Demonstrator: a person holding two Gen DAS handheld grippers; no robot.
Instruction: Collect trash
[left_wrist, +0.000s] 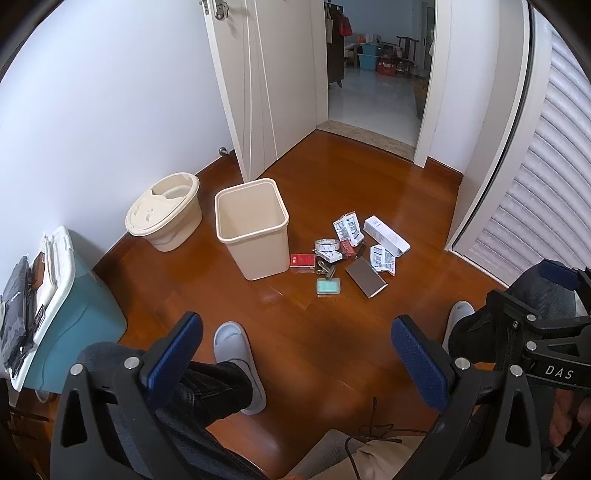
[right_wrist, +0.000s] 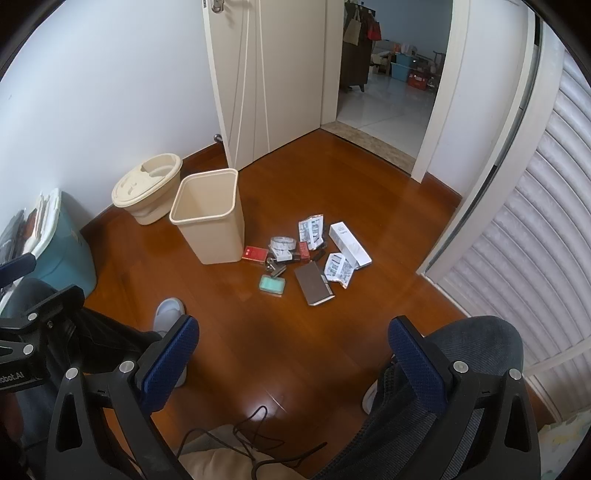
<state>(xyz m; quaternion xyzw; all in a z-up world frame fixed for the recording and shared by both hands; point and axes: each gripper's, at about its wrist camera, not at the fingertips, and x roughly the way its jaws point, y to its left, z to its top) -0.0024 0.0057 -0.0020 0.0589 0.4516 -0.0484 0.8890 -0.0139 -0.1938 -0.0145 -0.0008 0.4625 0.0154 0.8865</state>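
An open beige trash bin (left_wrist: 255, 229) (right_wrist: 208, 216) stands on the wooden floor. To its right lies a pile of litter: a long white box (left_wrist: 386, 235) (right_wrist: 349, 243), crumpled printed wrappers (left_wrist: 347, 228) (right_wrist: 311, 229), a tape roll (left_wrist: 326, 244) (right_wrist: 282, 243), a red pack (left_wrist: 301, 259) (right_wrist: 255, 253), a brown flat box (left_wrist: 365, 276) (right_wrist: 314, 283) and a teal case (left_wrist: 328, 286) (right_wrist: 272, 284). My left gripper (left_wrist: 295, 354) and right gripper (right_wrist: 293, 350) are both open and empty, held well short of the pile above the floor.
A round beige lidded bucket (left_wrist: 166, 212) (right_wrist: 147, 194) sits by the wall left of the bin. A teal storage box (left_wrist: 74, 314) (right_wrist: 62, 243) stands at far left. The person's legs and slippers (left_wrist: 236, 354) (right_wrist: 168, 314) are below the grippers. A louvred door (right_wrist: 535, 240) is on the right.
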